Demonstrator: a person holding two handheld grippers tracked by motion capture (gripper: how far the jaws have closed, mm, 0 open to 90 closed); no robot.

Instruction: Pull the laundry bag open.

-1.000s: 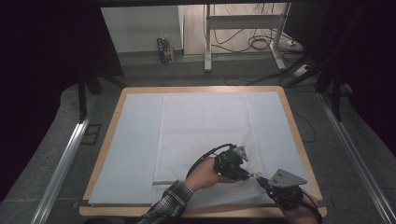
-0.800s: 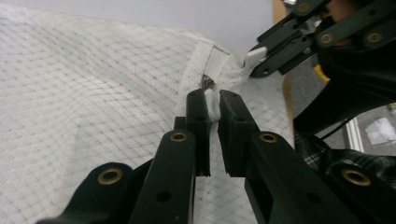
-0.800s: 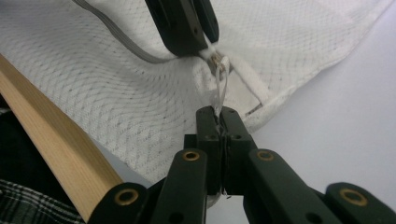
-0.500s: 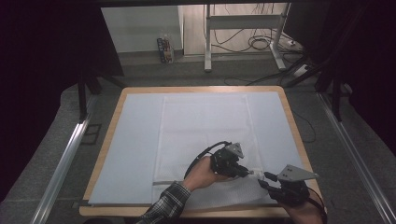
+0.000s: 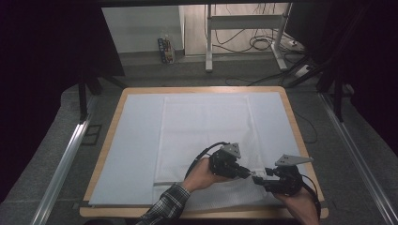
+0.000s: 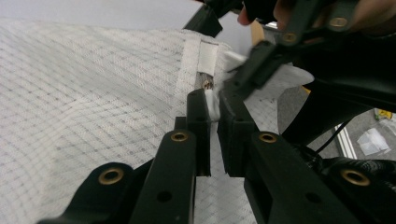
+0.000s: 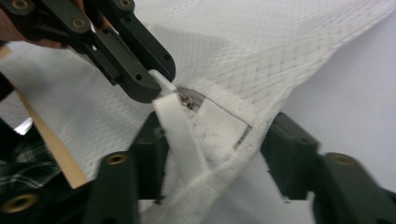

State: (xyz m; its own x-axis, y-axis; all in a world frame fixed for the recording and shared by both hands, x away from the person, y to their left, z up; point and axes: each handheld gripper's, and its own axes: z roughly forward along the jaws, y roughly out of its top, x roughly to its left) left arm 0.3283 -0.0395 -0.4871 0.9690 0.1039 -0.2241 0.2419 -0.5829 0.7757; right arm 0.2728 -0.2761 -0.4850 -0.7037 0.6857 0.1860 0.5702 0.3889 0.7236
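Note:
A white mesh bag point(image 5: 206, 131) lies flat on the table, and its near right corner point(image 7: 224, 116) is lifted. At that corner a small metal zipper slider point(image 7: 189, 101) carries a white fabric pull tab point(image 7: 180, 133). My left gripper point(image 6: 212, 100) is shut on the tab's end, seen from the other side as the black jaws of the left gripper point(image 7: 159, 81). My right gripper point(image 7: 219, 137) stands open, its jaws wide apart on either side of the bag's corner. From above, the left gripper point(image 5: 249, 173) and right gripper point(image 5: 259, 179) meet tip to tip.
A pale sheet point(image 5: 136, 140) covers the wooden-edged table point(image 5: 105, 140). A person's checked sleeve point(image 5: 164, 206) and hands come in at the near edge. Metal rails point(image 5: 65, 159) flank the table; a stand and cables point(image 5: 263, 44) are on the floor behind.
Both grippers have stayed at the bag's near right corner. The right gripper has drawn slightly up and away from the table's near edge, closer to the left gripper's tips.

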